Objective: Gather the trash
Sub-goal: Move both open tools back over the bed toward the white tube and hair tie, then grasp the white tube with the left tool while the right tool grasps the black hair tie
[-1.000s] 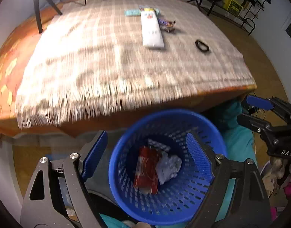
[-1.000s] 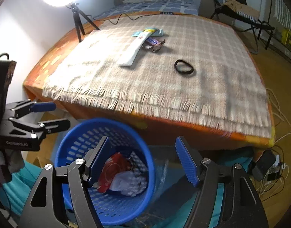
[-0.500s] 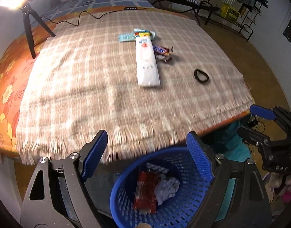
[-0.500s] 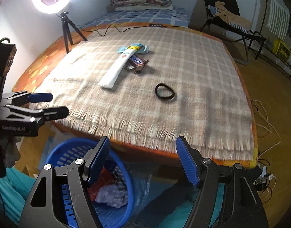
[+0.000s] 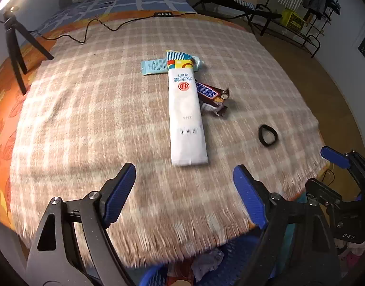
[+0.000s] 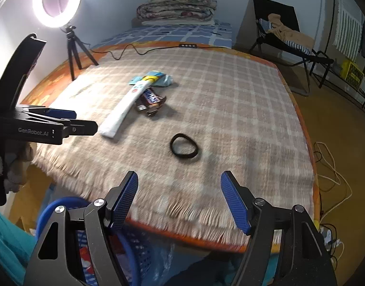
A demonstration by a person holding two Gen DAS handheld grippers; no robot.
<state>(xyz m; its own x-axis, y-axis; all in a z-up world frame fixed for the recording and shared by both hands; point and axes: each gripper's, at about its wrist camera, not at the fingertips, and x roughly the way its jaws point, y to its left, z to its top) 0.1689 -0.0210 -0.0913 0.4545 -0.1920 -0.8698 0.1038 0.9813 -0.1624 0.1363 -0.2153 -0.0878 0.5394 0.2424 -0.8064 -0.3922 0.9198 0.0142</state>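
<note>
Left wrist view: the left gripper (image 5: 183, 183) hovers over the near fringed edge of the checked blanket (image 5: 87, 109), its jaws wide, closing slightly, nothing between them. Bare blanket stretches ahead and to its left. Ahead lie three wrappers: one white packet (image 5: 186, 124), one teal packet (image 5: 153, 66), one candy bar wrapper (image 5: 210, 94), plus one black band (image 5: 267, 135) ahead-right. The right gripper (image 6: 179, 195) stands wide and empty, the blue basket (image 6: 49, 208) below-left of it.
</note>
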